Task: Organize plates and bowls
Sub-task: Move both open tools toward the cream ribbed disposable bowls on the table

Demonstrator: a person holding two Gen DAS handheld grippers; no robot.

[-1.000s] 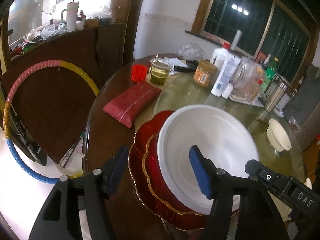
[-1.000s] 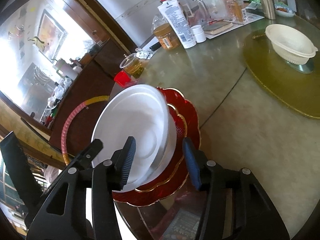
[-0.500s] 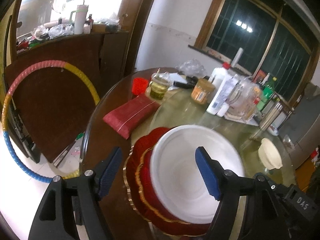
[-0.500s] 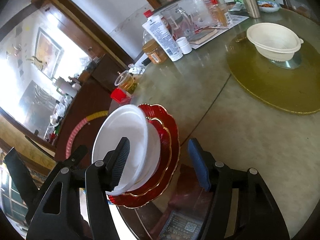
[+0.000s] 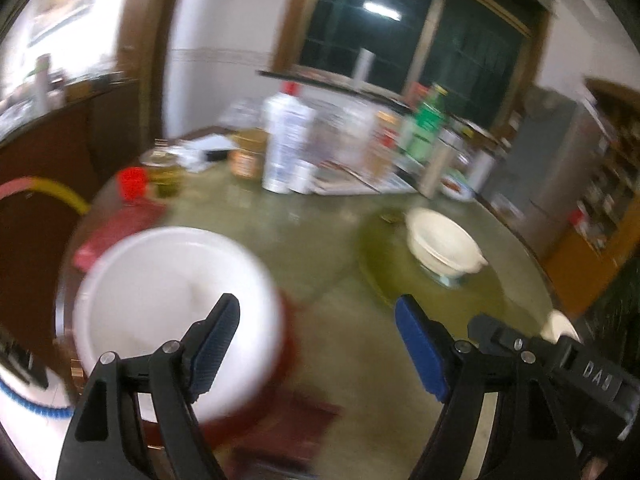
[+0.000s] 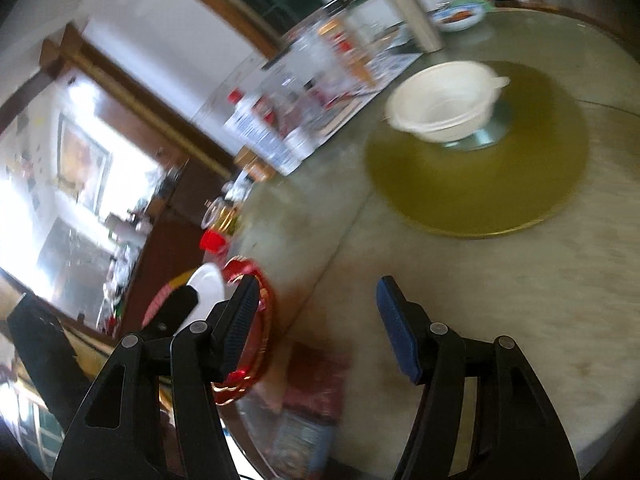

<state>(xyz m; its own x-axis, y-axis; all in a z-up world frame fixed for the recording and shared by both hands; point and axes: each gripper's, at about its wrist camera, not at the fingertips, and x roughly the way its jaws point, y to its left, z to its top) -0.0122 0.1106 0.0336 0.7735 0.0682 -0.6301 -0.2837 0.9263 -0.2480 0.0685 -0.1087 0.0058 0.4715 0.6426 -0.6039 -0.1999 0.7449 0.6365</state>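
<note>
Resting on red plates (image 6: 256, 320), white bowl (image 5: 168, 300) blurred.

Near my edge of the table the white bowl (image 5: 172, 304) sits upright in the red plates (image 6: 256, 320), which are scalloped with gold trim and stacked flat; motion blur smears their outlines. Well apart, toward the table's middle, a cream bowl (image 5: 444, 246) with small side handles stands upright on the round base at the centre of the olive-green turntable.
</note>
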